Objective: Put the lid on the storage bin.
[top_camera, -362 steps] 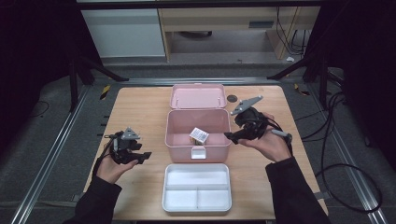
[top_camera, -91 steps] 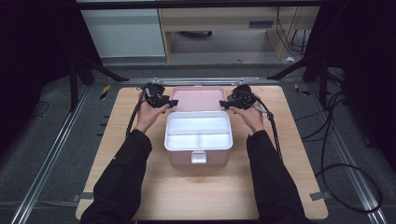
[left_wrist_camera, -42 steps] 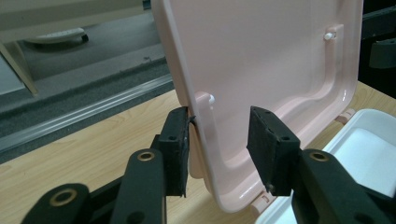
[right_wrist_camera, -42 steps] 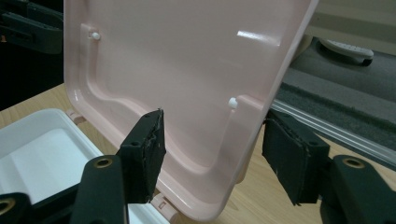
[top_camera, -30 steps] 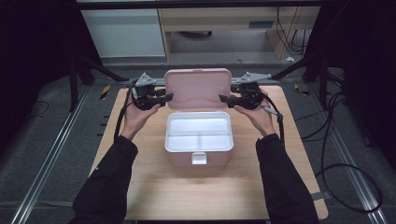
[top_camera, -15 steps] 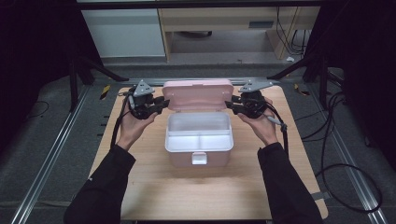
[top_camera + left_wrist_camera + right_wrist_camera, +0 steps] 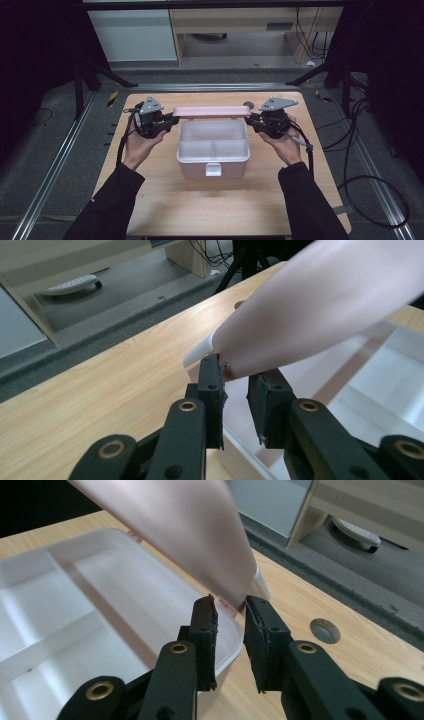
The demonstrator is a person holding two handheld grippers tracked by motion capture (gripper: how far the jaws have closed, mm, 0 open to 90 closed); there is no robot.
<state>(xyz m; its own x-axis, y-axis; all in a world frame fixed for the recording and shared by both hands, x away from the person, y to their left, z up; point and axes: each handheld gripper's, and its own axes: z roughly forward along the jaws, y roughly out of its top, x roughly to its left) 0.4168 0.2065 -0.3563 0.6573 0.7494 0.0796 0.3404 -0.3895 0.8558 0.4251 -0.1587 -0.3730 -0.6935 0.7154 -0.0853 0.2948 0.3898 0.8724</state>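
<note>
**Left gripper [image 7: 167, 121] and right gripper [image 7: 252, 119] bring the pink lid [image 7: 212, 111] down over the box**

Each gripper clasps one end of the lid. Their jaws have just been closing, and in both gripper views a lid corner sits between the pads. In the high view the lid stands half-lowered just above the centre of the frame, hinged along the far edge of the pink box [image 7: 200, 172]. The box sits mid-frame on the table [image 7: 210, 210] with a white divided tray [image 7: 212, 147] seated inside.

To finish this well, I judge that both ends should come down together at the same pace, so the lid does not twist on its hinge. The grips sit near the corners, so let go before the jaws are pinched against the rim, then press the front shut over the white latch [image 7: 213, 169].

No brand, label or writing can be read on anything.
</note>
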